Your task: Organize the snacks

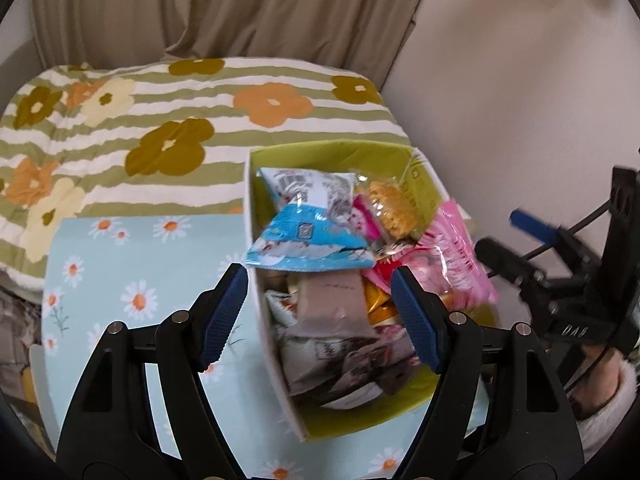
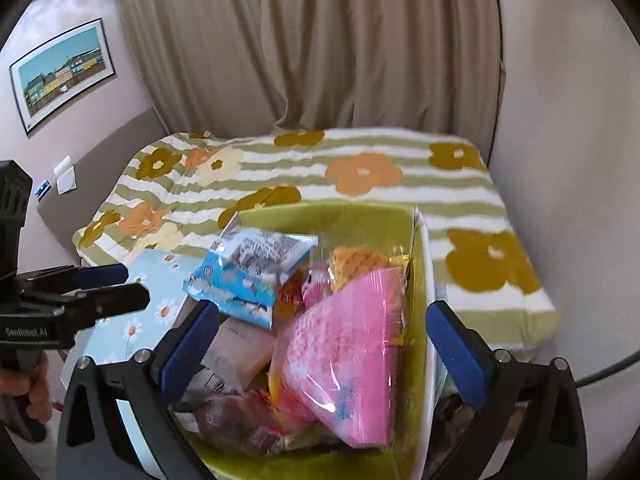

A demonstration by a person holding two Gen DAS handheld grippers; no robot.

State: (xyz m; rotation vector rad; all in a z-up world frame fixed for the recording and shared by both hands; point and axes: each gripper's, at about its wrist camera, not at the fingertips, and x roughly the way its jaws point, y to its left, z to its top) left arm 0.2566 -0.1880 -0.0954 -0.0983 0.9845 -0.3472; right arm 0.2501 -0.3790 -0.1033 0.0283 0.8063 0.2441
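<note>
Blue-padded fingers of the left gripper (image 1: 318,312) stood nearest the lens, spread apart above the near end of the snack box (image 1: 256,360); its left finger hung outside the white wall over the daisy-print cloth (image 1: 120,264), its right finger over the packets inside, and neither pad pressed on anything, so it was released. From left to right in the left wrist view lay the striped flower quilt (image 1: 120,128), the daisy cloth and the green-lined box, with the right gripper (image 1: 532,232) at the far right edge, blurred. Inside the box, a blue-and-white packet (image 1: 304,240) rested on top at the left, a beige bar wrapper (image 1: 336,300) sat below it, a clear bag of yellow biscuits (image 1: 390,208) lay toward the far wall, and a pink packet (image 1: 456,264) leaned over the right rim.

In the right wrist view, a framed picture (image 2: 60,72) hung on the left wall and beige curtains (image 2: 304,40) hung behind the bed. The right gripper's fingers stood wide apart, released: one over the packets, the other outside the right wall. The pink packet lay loose between them, touched by neither pad.
</note>
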